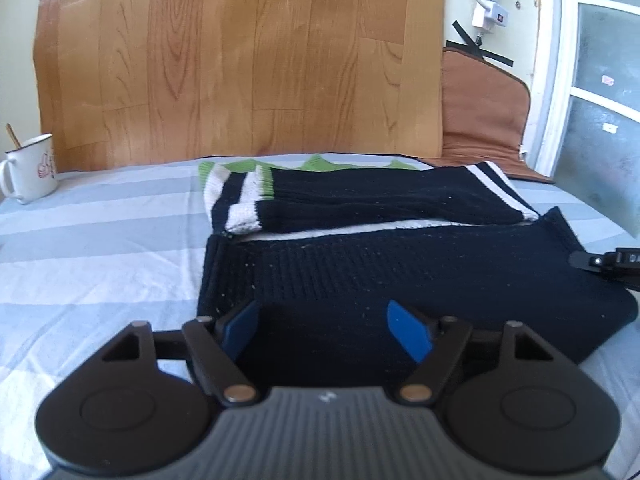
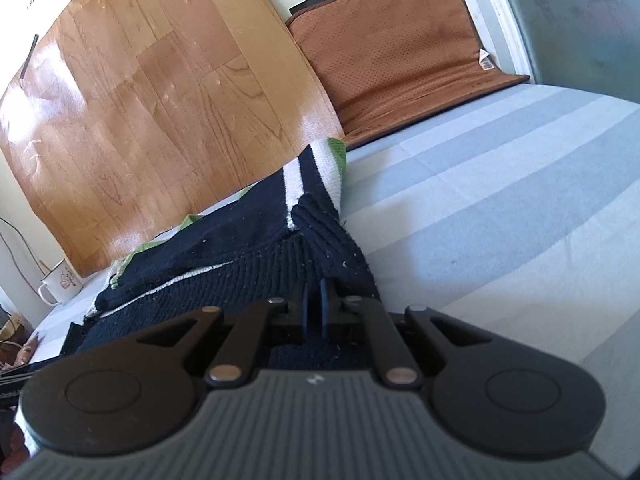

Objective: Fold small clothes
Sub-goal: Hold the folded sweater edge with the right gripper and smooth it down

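A small navy knit sweater [image 1: 400, 272] with white and green stripes lies on the striped bedsheet [image 1: 100, 272], its sleeves folded across the body. My left gripper [image 1: 324, 330] is open, its blue pads [image 1: 408, 334] hovering over the sweater's near hem. My right gripper [image 2: 314, 312] is shut on the sweater's right edge [image 2: 332, 248], where the knit bunches up between the blue pads. The right gripper's tip also shows at the right edge of the left wrist view [image 1: 608, 262].
A white enamel mug [image 1: 30, 168] with a spoon stands at the far left of the bed. A wood-pattern board [image 1: 240, 60] leans on the wall behind. A brown cushion [image 2: 400, 52] leans at the back right beside a window frame [image 1: 556, 80].
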Tool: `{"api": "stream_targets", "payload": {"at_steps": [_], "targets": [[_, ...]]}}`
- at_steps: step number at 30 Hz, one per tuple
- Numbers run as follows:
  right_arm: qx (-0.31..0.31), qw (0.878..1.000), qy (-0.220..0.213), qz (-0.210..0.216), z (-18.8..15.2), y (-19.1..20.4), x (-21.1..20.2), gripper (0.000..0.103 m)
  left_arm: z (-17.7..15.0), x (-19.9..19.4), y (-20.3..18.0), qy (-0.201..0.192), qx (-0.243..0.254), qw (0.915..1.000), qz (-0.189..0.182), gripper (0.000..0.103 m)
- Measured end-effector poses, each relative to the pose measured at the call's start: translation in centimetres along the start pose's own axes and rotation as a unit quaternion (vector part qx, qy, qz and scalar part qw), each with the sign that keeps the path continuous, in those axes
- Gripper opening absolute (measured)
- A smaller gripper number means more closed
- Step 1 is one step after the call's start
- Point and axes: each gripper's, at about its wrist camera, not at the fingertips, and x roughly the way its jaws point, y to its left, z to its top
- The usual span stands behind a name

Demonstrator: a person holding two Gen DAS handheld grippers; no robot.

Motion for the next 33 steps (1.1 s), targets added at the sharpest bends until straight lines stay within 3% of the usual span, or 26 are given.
{"api": "stream_targets", "payload": {"at_steps": [9, 23, 25, 29, 33], "targets": [[-0.009, 1.000, -0.005, -0.014, 0.1, 0.3, 0.1, 0.006, 0.1, -0.1, 0.8, -0.001, -0.018, 0.9993, -0.033, 0.074], [-0.023, 1.000, -0.002, -0.019, 0.1, 0.7, 0.2, 0.007, 0.2, 0.1, 0.6, 0.000, -0.016, 0.9998, -0.015, 0.073], [-0.034, 0.999, 0.001, -0.023, 0.3, 1.2, 0.1, 0.011, 0.2, 0.1, 0.6, 0.000, -0.016, 0.9998, -0.012, 0.073], [-0.050, 0.998, 0.000, 0.028, 1.9, 2.5, -0.2, 0.013, 0.2, 0.2, 0.6, 0.001, -0.015, 0.9999, -0.008, 0.073], [-0.091, 0.995, -0.005, 0.050, 5.9, 3.8, 0.7, 0.013, 0.2, 0.2, 0.3, 0.001, -0.008, 1.0000, -0.002, 0.071]]}}
